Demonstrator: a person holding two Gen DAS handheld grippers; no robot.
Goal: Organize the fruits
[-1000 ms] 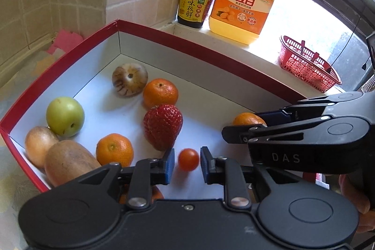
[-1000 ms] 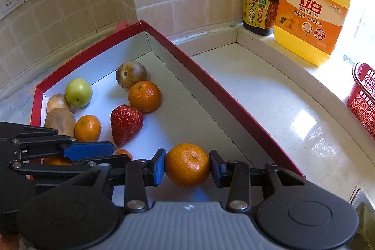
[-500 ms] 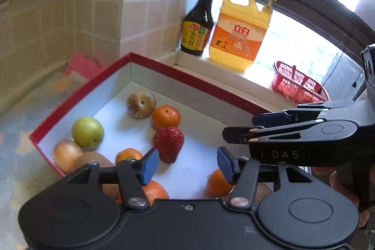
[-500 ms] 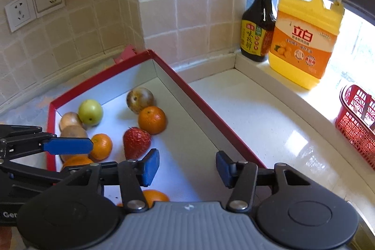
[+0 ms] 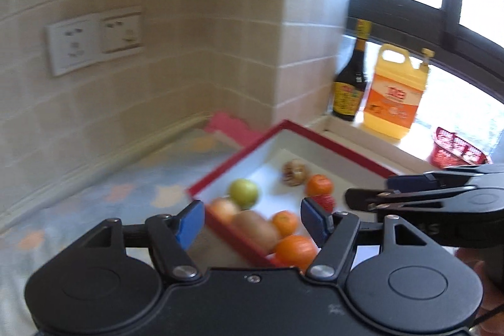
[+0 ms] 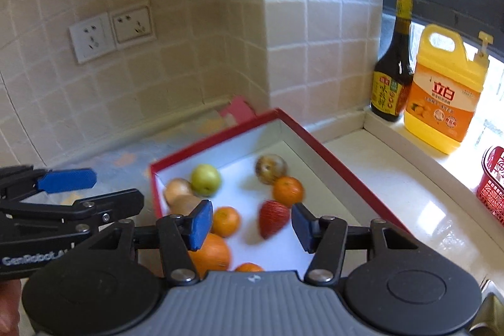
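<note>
A red-rimmed white box on the counter holds the fruit: a green apple, a brown round fruit, a strawberry, several oranges and brown kiwis. The box also shows in the left wrist view, with the apple and oranges. My left gripper is open and empty, raised above the box's near left edge. My right gripper is open and empty, raised above the box's near end. Both views are blurred.
A dark sauce bottle and a yellow detergent jug stand on the window sill. A red basket sits at the right. Wall sockets are on the tiled wall. A pink cloth lies behind the box.
The right gripper let go of its orange and the left let go of the small tomato; both opened, rose and pulled back from the box.
</note>
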